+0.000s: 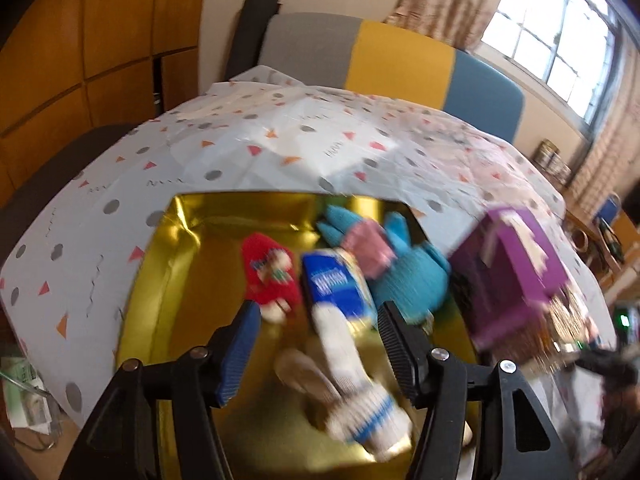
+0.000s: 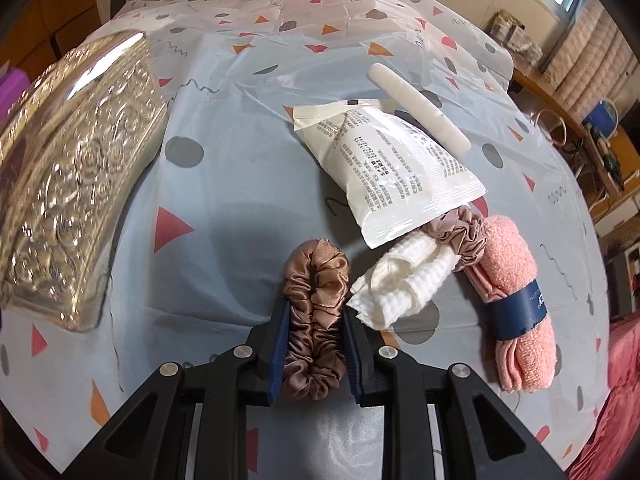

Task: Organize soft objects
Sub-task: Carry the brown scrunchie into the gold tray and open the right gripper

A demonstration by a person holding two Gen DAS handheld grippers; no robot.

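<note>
Right claw [image 2: 314, 354]: closed on a brown satin scrunchie [image 2: 315, 322], pinched between both blue pads at lower centre of the right wrist view. Just right of it a white waffle cloth [image 2: 404, 284] lies on the desk [image 2: 240, 200], close to the right pad. Beyond that, a mauve scrunchie [image 2: 460, 232] sits partly under a white printed packet [image 2: 386, 168], and a pink rolled towel [image 2: 516, 296] with a dark blue band lies at right. A white tube [image 2: 418, 110] rests against the packet's far edge. Open cloth extends ahead and left of the claw up to an embossed silver lid [image 2: 76, 184] at the left edge of frame.

Left claw [image 1: 316, 344]: jaws wide apart, holding nothing, above a gold box [image 1: 176, 248]. The view is motion-blurred. Inside the box: a red soft item [image 1: 272, 276], a blue-and-white sock [image 1: 344, 320], a blue knit glove [image 1: 412, 276] with a pink patch. The left half of the box floor is bare. A purple box [image 1: 516, 272] stands at the gold box's right edge.

Surface: pale covering printed with triangles and dots. Room: striped chair back [image 1: 400, 56] behind the desk, window [image 1: 560, 36] at upper right, wooden panelling [image 1: 80, 40] at upper left
</note>
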